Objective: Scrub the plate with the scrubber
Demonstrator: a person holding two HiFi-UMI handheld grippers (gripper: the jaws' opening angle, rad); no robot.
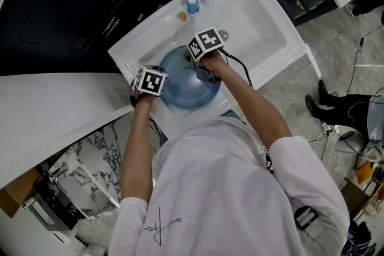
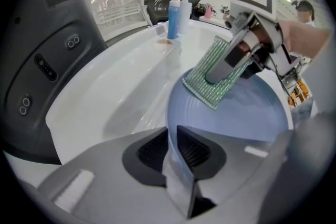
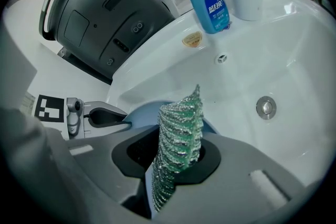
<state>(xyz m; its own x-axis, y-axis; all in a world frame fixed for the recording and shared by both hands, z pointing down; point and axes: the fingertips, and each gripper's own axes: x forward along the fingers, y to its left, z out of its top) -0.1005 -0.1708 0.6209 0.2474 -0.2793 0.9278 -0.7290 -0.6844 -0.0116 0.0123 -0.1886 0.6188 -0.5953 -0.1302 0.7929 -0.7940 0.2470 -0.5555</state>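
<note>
Plate (image 2: pixel 236 113) sits pinched by its rim in the left gripper (image 2: pixel 173 152) while the right gripper (image 3: pixel 176 162) nips the scrubber (image 3: pixel 181 134) against its face, so scrubbing looks under way, not done.

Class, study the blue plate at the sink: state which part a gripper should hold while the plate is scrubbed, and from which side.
Pinch the plate's thin rim on the person's left, coming in from that side, as the left gripper does. The slim edge fits between the jaws, and this probably leaves the face free for the scrubber in the right gripper.
</note>
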